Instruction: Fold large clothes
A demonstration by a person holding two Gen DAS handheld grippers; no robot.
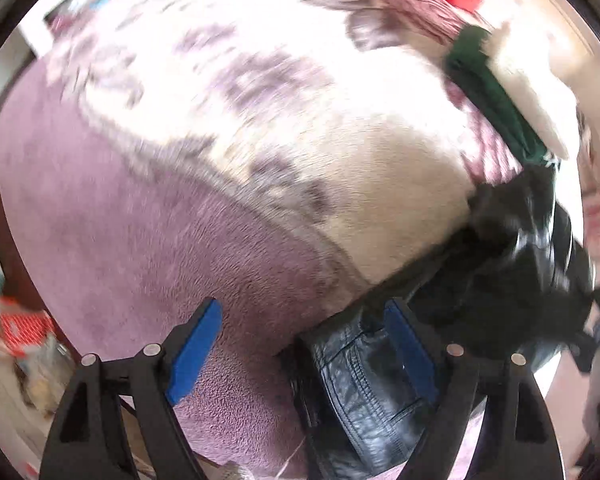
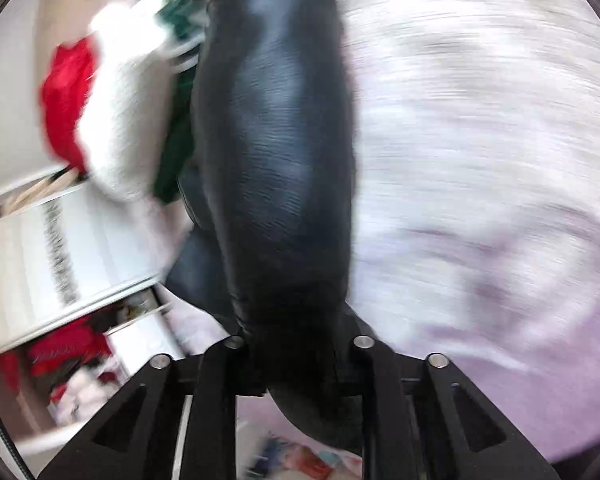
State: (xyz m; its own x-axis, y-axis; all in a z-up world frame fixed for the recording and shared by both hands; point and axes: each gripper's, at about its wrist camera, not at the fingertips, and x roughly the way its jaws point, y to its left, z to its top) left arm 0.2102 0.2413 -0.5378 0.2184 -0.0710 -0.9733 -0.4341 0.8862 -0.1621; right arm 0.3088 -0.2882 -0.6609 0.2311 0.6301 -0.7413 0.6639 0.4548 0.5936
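Observation:
A black leather jacket point(image 1: 364, 392) lies on a lilac fleece blanket point(image 1: 140, 240), bunched towards the right edge of the left wrist view. My left gripper point(image 1: 304, 346) hangs above it with its blue pads point(image 1: 196, 344) wide apart. The jacket's seamed edge sits just inside the right pad, and the pads do not press on it. In the right wrist view, a long puffed stretch of the jacket point(image 2: 276, 140) runs up from between the fingers of my right gripper point(image 2: 296, 340). It narrows to a pinch there and hides the pads. The view is smeared by motion.
Red point(image 2: 64, 100), white point(image 2: 128, 92) and green point(image 2: 180, 148) clothes are piled beside the jacket, and show at top right in the left wrist view as the green garment point(image 1: 496, 100). White furniture point(image 2: 60, 248) stands beyond the bed's edge. Clutter point(image 1: 24, 332) lies on the floor.

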